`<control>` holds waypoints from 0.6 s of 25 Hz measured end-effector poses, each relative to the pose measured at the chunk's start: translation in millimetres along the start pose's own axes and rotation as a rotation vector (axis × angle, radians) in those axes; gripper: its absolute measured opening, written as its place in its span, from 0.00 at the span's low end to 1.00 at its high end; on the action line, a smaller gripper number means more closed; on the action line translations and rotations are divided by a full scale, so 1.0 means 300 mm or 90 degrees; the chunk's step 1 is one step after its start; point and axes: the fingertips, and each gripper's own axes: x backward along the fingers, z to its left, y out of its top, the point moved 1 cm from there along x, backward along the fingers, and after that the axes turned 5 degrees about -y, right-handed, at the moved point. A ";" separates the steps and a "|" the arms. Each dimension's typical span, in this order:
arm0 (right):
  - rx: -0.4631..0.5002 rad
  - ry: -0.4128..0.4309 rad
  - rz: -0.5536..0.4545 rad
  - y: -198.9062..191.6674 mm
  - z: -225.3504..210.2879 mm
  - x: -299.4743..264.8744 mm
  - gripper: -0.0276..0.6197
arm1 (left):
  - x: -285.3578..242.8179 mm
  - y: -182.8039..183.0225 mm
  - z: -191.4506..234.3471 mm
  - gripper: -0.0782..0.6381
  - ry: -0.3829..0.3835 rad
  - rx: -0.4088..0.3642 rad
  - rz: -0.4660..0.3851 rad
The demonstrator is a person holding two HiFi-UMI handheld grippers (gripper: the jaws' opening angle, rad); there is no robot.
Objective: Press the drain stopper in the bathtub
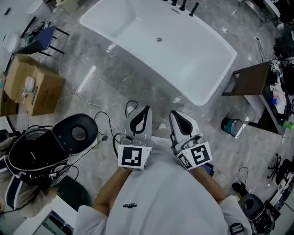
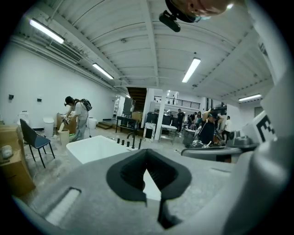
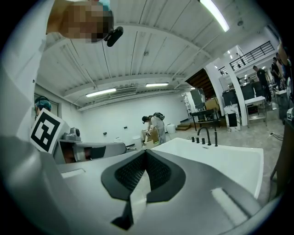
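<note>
A white bathtub (image 1: 183,50) lies across the top of the head view, and its small round metal drain stopper (image 1: 159,40) sits in the tub floor. Black taps (image 1: 183,5) stand on the far rim. My left gripper (image 1: 145,110) and right gripper (image 1: 175,114) are side by side close to the person's chest, well short of the tub, both shut and holding nothing. In the left gripper view the shut left gripper (image 2: 147,153) points level at the bathtub (image 2: 94,148). In the right gripper view the right gripper (image 3: 146,154) does likewise, with the bathtub (image 3: 220,163) beyond. Neither gripper view shows the stopper.
A cardboard box (image 1: 32,87) and a black round seat (image 1: 76,133) with bags stand on the grey floor at left. Cables (image 1: 105,121) trail near my feet. A dark side table (image 1: 252,82) and a tin (image 1: 232,127) are at right. People (image 2: 76,117) work in the background.
</note>
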 end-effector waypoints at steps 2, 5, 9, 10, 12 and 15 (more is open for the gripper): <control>-0.009 0.000 0.014 -0.021 -0.033 0.097 0.05 | 0.029 -0.015 -0.103 0.11 0.003 0.030 0.006; -0.025 -0.006 0.021 -0.039 -0.082 0.186 0.05 | 0.051 -0.032 -0.206 0.11 -0.003 0.047 0.016; -0.022 0.000 0.012 -0.026 -0.103 0.202 0.05 | 0.047 -0.036 -0.224 0.11 -0.006 0.037 0.023; -0.020 0.001 0.010 -0.020 -0.107 0.196 0.05 | 0.037 -0.035 -0.217 0.11 -0.006 0.041 0.022; -0.023 -0.002 0.008 -0.016 -0.127 0.170 0.05 | 0.001 -0.026 -0.193 0.11 -0.002 0.046 0.017; -0.025 -0.010 0.013 -0.018 -0.168 0.086 0.05 | -0.077 -0.009 -0.126 0.11 0.000 0.054 0.006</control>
